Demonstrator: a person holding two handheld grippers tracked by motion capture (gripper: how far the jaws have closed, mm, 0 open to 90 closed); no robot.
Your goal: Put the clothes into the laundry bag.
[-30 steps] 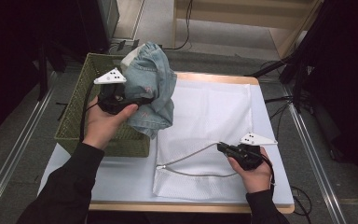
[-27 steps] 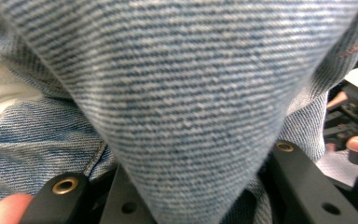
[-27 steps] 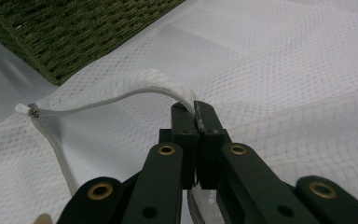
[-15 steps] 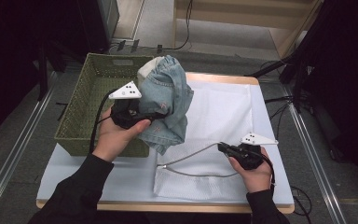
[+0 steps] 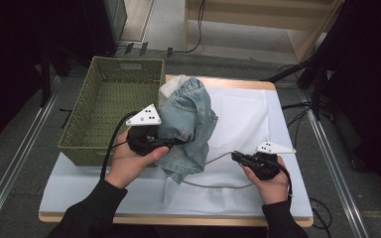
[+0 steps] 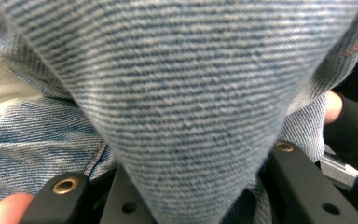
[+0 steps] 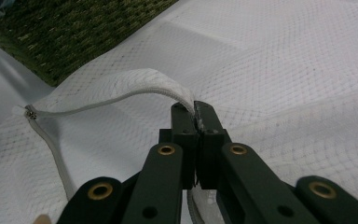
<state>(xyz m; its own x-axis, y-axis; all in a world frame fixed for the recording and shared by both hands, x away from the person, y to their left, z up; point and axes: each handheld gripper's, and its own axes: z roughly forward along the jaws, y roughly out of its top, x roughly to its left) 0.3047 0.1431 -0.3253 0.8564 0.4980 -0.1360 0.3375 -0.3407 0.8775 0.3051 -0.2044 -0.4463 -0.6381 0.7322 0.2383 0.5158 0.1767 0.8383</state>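
The table (image 5: 69,186) carries a white mesh laundry bag (image 5: 248,124) spread flat, with a green wicker basket (image 5: 87,141) at the bag's left edge and grey floor around. The left tongs (image 5: 171,143) grasp bunched denim jeans (image 5: 191,124) over the bag's left part, beside the basket. The right tongs (image 5: 235,156) are clenched on the bag's zipper edge (image 7: 140,91), lifting it off the bag's near side

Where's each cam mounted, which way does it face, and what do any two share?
High view: above the person's side, facing forward and down; table, basket, jeans, both forearms and hands.
Left gripper view: on the left gripper, facing along its fingers; denim close up.
Right gripper view: on the right gripper, facing mesh bag; shut on its zipper edge.
Shared: high and left gripper views show jeans.
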